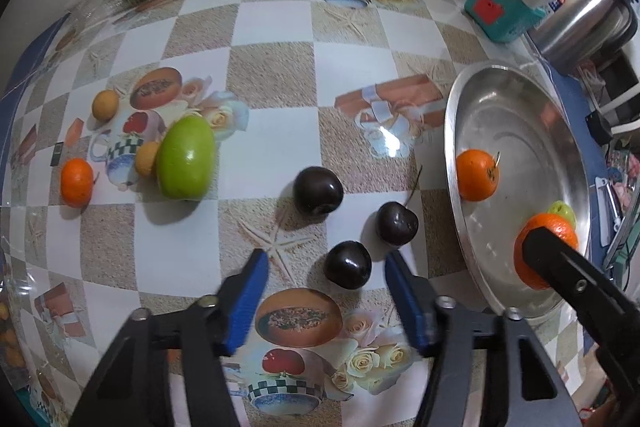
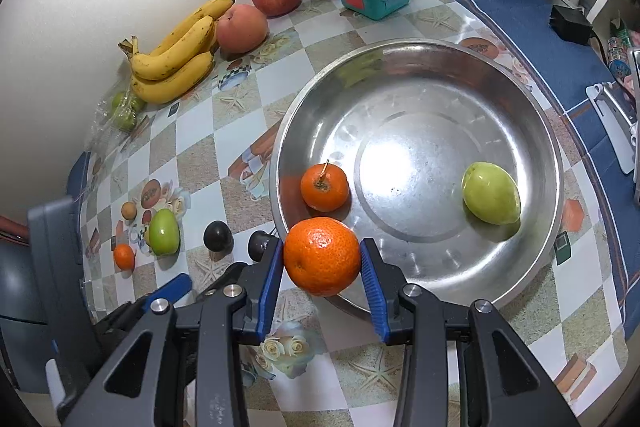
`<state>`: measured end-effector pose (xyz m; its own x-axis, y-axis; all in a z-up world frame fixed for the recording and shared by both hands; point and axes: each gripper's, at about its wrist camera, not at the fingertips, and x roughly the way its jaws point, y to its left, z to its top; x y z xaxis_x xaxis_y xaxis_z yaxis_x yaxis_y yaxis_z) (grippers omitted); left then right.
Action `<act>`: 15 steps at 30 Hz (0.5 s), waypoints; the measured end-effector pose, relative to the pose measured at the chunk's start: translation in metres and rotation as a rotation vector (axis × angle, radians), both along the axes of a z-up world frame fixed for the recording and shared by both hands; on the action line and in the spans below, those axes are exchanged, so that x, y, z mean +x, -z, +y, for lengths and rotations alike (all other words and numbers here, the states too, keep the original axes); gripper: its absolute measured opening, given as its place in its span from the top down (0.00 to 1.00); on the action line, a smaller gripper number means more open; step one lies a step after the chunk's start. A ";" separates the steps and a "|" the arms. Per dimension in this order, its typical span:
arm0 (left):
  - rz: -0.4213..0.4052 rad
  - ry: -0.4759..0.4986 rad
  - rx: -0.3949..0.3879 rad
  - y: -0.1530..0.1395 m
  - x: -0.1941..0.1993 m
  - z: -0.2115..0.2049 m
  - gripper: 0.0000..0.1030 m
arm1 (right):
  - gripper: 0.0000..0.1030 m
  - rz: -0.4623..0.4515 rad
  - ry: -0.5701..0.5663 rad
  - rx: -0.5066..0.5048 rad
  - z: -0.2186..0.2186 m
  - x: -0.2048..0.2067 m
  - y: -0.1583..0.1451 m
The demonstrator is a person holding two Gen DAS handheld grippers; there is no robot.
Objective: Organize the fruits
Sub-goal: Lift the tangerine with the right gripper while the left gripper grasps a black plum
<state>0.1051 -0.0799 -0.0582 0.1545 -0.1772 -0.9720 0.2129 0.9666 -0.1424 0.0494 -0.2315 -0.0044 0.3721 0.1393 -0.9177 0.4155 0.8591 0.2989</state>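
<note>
Nearest cherry (image 1: 347, 264) dead centre between left gripper (image 1: 326, 269) pads, half-narrowed, not yet touching. Right gripper (image 2: 322, 259) clamped on tangerine (image 2: 322, 255), poised over near rim of steel bowl (image 2: 532, 131).

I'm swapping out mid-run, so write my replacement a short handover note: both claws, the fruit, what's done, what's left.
Right claw: shut on a tangerine, at the near rim of the steel bowl.
Left claw: open, pads either side of a dark cherry without touching.
Done: a small tangerine and a green fruit lie in the bowl.
Left: release the held tangerine; then three cherries, green fruit, small tangerine and two small tan fruits on the table.
</note>
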 end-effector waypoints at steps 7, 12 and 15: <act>0.011 0.034 0.014 0.007 -0.002 -0.014 0.53 | 0.61 -0.002 0.006 0.014 -0.003 -0.002 -0.001; 0.012 0.054 0.037 0.012 -0.003 -0.023 0.58 | 0.61 -0.005 0.010 0.021 -0.005 -0.002 -0.002; 0.015 0.057 0.050 0.016 -0.003 -0.032 0.60 | 0.61 -0.006 0.009 0.023 -0.005 -0.002 -0.002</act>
<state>0.1019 -0.1116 -0.0738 0.1308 -0.1363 -0.9820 0.2664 0.9589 -0.0976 0.0472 -0.2368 -0.0023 0.3785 0.1574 -0.9121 0.4212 0.8482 0.3212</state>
